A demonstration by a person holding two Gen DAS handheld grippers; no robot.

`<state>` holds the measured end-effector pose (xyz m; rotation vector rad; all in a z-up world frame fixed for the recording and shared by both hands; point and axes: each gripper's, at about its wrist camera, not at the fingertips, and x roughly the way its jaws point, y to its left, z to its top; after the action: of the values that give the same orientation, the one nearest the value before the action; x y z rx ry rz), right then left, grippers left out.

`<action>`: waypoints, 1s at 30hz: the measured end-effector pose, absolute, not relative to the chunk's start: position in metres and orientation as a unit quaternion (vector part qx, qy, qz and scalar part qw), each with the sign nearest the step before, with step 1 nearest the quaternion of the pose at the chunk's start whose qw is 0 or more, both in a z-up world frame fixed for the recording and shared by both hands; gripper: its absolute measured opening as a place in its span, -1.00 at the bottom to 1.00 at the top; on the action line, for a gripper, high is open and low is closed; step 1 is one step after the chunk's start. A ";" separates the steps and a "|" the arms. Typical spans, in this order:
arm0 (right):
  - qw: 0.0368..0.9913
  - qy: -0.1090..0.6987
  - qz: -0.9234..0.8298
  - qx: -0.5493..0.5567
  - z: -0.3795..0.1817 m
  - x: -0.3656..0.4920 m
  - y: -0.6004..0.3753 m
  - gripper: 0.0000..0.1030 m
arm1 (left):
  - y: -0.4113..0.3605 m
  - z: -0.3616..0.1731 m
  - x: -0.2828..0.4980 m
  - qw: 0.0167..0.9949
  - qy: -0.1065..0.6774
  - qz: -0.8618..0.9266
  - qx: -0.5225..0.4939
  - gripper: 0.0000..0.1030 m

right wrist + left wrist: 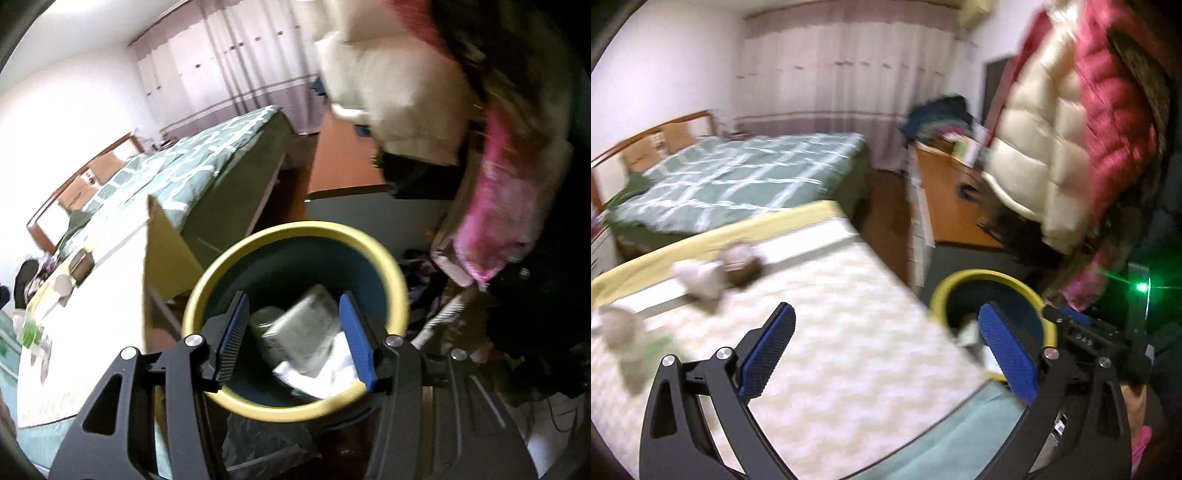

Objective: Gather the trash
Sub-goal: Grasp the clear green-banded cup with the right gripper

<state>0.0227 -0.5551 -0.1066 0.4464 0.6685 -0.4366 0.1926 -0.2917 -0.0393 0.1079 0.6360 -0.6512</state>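
Here, in the left wrist view, the far left of the frame holds blurred pale crumpled items [618, 325] lying on the white patterned table top [827, 332], with a second blurred pale piece [700, 277] and a brown one [748, 271] touching it further up and to the right. The green plaid bed [738, 173] fills the upper left behind the table. The left gripper [886, 347] occupies the lower centre with its jaws spread wide and nothing between the blue pads [768, 347]; the left pad sits over the table top, the right pad over the bin. The yellow-rimmed bin [945, 291] stands just beside the table's right edge, lower right of centre, with pale trash partly visible inside. The quilted cream and red jackets [1082, 122] hang in the upper right. In the right wrist view, a clear bottle with a green label [31, 330] stands on the table at the lower left, and a white cup [62, 284] and a small dark box [79, 264] sit further up the same surface. The bed appears at upper left of centre. The bin rim [295, 227] encircles the centre of the frame, and the right gripper [293, 338] is positioned over its opening with the jaws moderately wide apart and gripping nothing. A blurred greyish carton [306, 328] is seen between the pads, inside the bin, tilted, above white crumpled paper [336, 373]; whether it is resting or in motion cannot be told. A pink blurred garment [495, 206] hangs at the right.
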 end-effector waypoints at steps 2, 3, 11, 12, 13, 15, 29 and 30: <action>0.901 0.326 -0.198 0.207 -0.103 0.034 -0.541 -0.04 | -0.251 -0.035 0.197 0.911 0.297 -0.283 0.035 0.90; 0.904 0.328 -0.190 0.200 -0.100 0.041 -0.531 -0.04 | -0.228 -0.033 0.199 0.920 0.288 -0.263 0.028 0.90; 0.922 0.343 -0.111 0.143 -0.078 0.102 -0.443 -0.04 | -0.086 -0.043 0.221 0.957 0.260 -0.131 -0.004 0.90; 0.924 0.345 -0.098 0.135 -0.075 0.110 -0.427 -0.04 | -0.069 -0.047 0.225 0.958 0.261 -0.115 -0.012 0.90; 0.925 0.348 -0.085 0.128 -0.074 0.118 -0.413 -0.04 | -0.052 -0.052 0.230 0.959 0.263 -0.100 -0.019 0.90; 0.927 0.353 -0.054 0.114 -0.072 0.131 -0.384 -0.04 | -0.023 -0.063 0.239 0.960 0.268 -0.071 -0.032 0.90; 0.922 0.368 0.116 0.023 -0.063 0.187 -0.217 0.22 | 0.036 -0.113 0.261 0.950 0.306 -0.004 -0.058 0.90; 0.922 0.367 0.121 0.020 -0.064 0.189 -0.210 0.27 | 0.034 -0.113 0.259 0.952 0.302 0.003 -0.050 0.90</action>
<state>0.1888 -0.2102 -0.0636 0.0412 0.7539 0.2495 0.2591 0.0341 -0.1127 -0.1023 0.6145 0.0052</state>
